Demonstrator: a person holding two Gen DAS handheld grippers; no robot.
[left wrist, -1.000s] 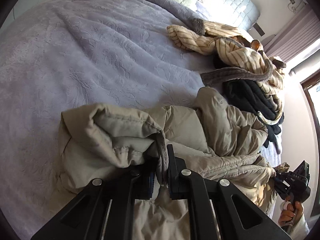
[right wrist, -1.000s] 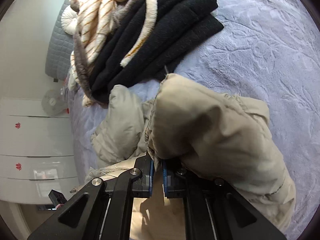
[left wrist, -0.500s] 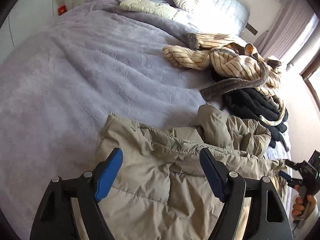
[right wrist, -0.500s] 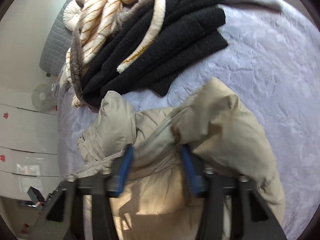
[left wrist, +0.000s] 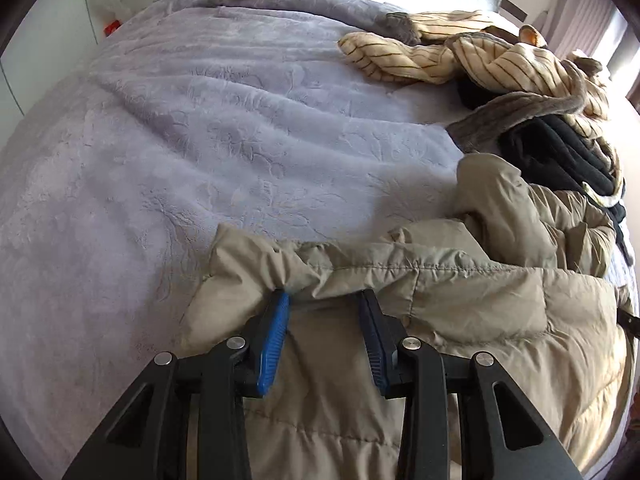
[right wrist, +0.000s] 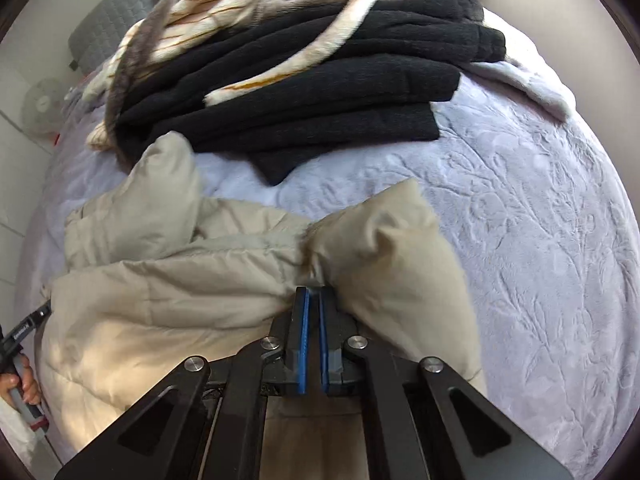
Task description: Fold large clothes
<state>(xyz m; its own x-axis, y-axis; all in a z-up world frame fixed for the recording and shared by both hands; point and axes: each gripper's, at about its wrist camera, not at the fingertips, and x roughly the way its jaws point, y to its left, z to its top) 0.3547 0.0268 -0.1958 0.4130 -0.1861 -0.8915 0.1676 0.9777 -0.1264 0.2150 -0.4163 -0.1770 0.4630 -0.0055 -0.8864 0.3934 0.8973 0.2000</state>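
Two tools on beige puffer jacket (left wrist: 460, 292): left tool (left wrist: 326, 300) closing around fabric, right tool (right wrist: 314, 292) clenched on it.

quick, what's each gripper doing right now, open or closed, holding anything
Left gripper: closing, jacket fabric between its pads, not yet pinched.
Right gripper: shut on a fold of the jacket.

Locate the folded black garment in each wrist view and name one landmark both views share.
Left wrist view: the black garment lies at the right edge, under the striped cream blanket.
Right wrist view: it spreads across the upper centre, beyond the beige puffer jacket.
Shared landmark: the striped cream blanket draped over it.
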